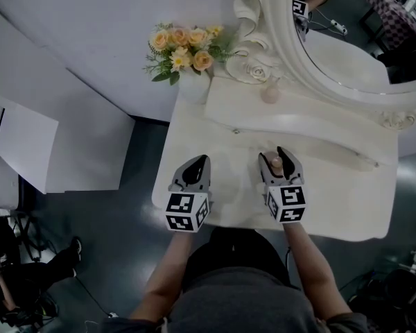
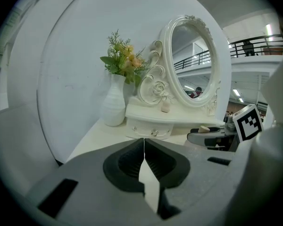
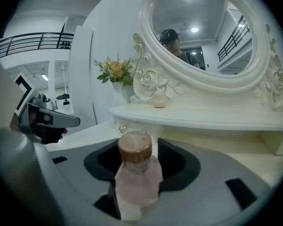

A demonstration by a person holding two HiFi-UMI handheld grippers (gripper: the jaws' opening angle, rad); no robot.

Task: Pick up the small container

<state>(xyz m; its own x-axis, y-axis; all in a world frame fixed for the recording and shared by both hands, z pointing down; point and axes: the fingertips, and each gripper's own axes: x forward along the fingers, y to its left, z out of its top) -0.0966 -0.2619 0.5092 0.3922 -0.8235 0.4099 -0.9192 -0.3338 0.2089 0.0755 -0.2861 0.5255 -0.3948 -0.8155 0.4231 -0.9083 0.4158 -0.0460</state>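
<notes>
White vase (image 2: 113, 105) holds flowers (image 2: 123, 60) | right tool (image 1: 274, 157) grasps small container (image 3: 134, 180) | left tool (image 2: 144, 142) clenched

Vase (image 1: 194, 85) at table (image 1: 347, 210) back-left, mirror (image 1: 312, 68) behind shelf (image 1: 312, 113), small container (image 1: 277, 164) btwn R tool (image 1: 272, 155) jaws

The small container (image 3: 134, 178) looks like frosted pinkish plastic or glass, cloudy and matt, under a brown cap (image 3: 135, 147) with a dull, cork-like grain. The left gripper (image 2: 144, 141) is matt grey plastic, its fingers (image 2: 127, 166) darker and ribbed. The desk (image 1: 333, 203) is smooth cream paint with a soft sheen. The mirror frame (image 3: 203, 82) is carved and glossier, and the vase (image 2: 114, 105) is ribbed, matt white.
</notes>
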